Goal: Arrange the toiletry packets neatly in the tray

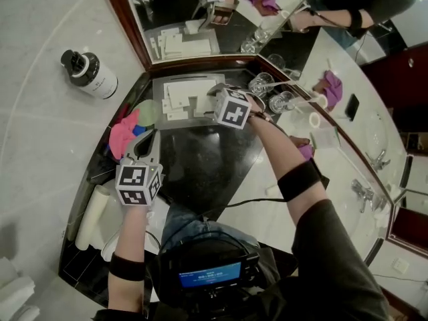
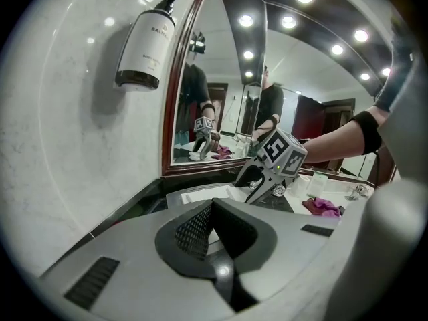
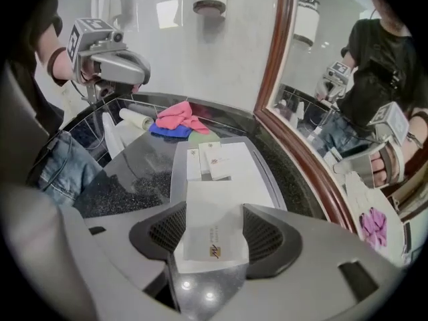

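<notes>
A white packet [image 3: 210, 236] with a small gold mark sits crosswise between the pads of the right gripper [image 1: 217, 95], which clamp it by its two long edges above the near end of the grey tray [image 3: 176, 179]. Two smaller packets [image 3: 215, 159] already lie side by side at the tray's far end. Placing this one well appears to call for squaring its edges to the tray's walls and lowering it flat onto the bare stretch just short of the other two. The pads should part only once it rests, so that it does not skid or land askew. The right forearm reaches out across the dark counter [image 1: 194, 159] toward the mirror [image 1: 200, 19], its gripper tipped steeply down over the tray. The left gripper [image 2: 212, 209], jaws pressed together on nothing, hangs low at the counter's left side beside a pink cloth [image 1: 124, 134], angled gently down and well apart from the tray.
</notes>
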A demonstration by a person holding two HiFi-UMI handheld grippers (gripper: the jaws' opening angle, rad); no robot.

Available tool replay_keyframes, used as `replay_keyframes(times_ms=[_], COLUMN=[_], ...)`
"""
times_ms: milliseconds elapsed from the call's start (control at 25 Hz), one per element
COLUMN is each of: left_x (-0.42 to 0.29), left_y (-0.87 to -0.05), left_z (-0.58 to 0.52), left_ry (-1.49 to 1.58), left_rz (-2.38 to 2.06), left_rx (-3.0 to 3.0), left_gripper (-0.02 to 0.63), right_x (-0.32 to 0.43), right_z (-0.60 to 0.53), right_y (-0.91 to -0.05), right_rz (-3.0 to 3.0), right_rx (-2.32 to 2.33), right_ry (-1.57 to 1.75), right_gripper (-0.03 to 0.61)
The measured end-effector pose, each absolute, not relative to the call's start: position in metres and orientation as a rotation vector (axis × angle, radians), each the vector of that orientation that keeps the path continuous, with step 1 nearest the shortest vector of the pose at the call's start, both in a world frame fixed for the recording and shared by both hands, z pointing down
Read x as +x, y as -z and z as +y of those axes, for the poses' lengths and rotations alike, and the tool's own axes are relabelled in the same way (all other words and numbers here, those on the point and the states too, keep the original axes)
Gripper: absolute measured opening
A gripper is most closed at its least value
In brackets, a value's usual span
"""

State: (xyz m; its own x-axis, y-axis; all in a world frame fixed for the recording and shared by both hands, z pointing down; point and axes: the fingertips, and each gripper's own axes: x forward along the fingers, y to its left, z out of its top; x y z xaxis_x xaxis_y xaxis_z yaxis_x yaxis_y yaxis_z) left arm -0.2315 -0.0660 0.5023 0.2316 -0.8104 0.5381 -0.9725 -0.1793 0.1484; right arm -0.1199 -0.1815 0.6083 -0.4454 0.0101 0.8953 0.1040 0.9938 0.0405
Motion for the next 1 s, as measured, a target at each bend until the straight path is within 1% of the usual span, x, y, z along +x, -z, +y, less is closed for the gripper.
replay_keyframes(times_ms=[280,440,600,800,1000], left_x=[-0.208,-0.192,-0.173,-0.153,-0.148], left_y=[-0.493,-0.493,-0.496,-0.497,-0.496], left_z=[-0.066,-0.064,-0.063,-0.059,-0.053], left_ry=[-0.511,-0.534,-0.547,-0.573,-0.603], left_rz=[-1.596,-1.557,-1.512,-1.466,-1.453], left_rx=[2.113,2.149,2.181,2.215,2.227], left_gripper=[0.0,0.0,0.0,0.0,0.0], right_x=[-0.064,-0.014,0.037,0.081,0.1], right_z=[-0.175,-0.173,-0.146,-0.109,-0.095], right_y=[-0.585,-0.585,-0.606,-0.64,-0.663], right_rz=[-2.109,-2.122,-2.04,-1.917,-1.834], right_rx=[0.253,0.591,0.814,0.978,1.108], right_ry=[-0.036,-0.271,-0.465,-0.618,-0.764], right_gripper=[0.282,0.282,0.282,0.282,0.284])
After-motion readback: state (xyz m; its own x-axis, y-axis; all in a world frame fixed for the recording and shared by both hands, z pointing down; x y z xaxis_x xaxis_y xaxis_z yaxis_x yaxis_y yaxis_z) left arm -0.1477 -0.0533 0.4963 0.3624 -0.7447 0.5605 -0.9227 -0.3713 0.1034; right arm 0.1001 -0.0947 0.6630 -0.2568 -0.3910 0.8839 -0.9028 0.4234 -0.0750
